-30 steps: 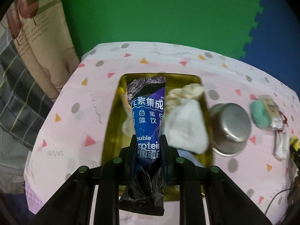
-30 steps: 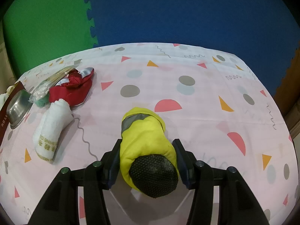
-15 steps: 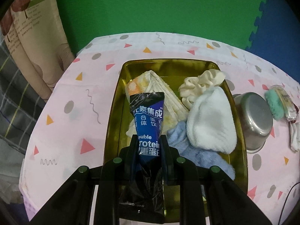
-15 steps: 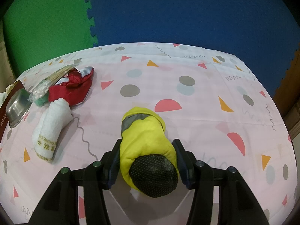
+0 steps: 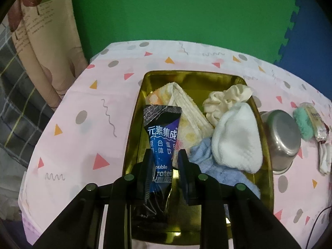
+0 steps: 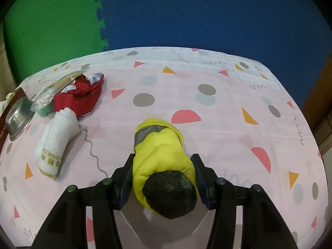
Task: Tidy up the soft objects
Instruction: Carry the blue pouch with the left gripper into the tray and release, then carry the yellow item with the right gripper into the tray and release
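Over the gold tray [image 5: 132,137] in the left wrist view, the left gripper [image 5: 164,161] is opening around the blue drink pouch [image 5: 161,143], a gap at its right pad. The pouch could tip onto the folded cloths at two o'clock or snag a finger. Green foam wall stands at twelve.

From the right wrist view, the right gripper [image 6: 162,173] clamps the yellow glove [image 6: 159,155]; it looks bulky enough to slip. Patterned pink tablecloth [image 6: 228,108], blue wall at twelve.
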Motion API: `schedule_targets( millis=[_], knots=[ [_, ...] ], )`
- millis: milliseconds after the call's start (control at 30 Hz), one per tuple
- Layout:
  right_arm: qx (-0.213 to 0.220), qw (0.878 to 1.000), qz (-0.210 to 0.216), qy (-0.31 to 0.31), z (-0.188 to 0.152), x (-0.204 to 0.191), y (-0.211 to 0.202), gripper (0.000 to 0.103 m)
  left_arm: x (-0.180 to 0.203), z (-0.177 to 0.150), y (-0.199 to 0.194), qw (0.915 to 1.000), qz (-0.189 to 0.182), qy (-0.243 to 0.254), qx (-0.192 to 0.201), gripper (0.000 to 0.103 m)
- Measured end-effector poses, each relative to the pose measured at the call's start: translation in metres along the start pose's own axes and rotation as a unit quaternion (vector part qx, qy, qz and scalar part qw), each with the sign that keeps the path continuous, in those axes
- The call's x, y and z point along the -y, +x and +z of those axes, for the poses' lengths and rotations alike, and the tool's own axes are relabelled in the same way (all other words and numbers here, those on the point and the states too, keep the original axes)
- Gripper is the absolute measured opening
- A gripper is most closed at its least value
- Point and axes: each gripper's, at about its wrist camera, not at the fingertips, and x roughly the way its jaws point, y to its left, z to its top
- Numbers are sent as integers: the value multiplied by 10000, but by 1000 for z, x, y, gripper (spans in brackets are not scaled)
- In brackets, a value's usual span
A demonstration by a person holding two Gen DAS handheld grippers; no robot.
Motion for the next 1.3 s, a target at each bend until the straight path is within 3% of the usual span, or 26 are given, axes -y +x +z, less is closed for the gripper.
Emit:
schedule_targets(
  millis=[233, 500, 567, 967, 1300],
  knots=[
    [0, 10000, -5, -1, 0, 0, 0, 54, 8, -15, -30, 9978, 383, -288, 460, 36],
    [6, 10000, -54, -42, 0, -1, 0, 54, 22, -39, -54, 9943, 549, -395, 825, 50],
    [4, 10000, -64, -45, 0, -2, 0, 54, 24, -43, -55, 9944, 527, -453, 801, 57],
    [-51, 9995, -307, 100, 1, -7, -2, 50, 13, -66, -52, 9936, 492, -803, 629, 75],
    [-76, 9989, -436, 146, 2, -19, -7, 47, -1, -75, -56, 9886, 578, -1198, 709, 79]
  ],
)
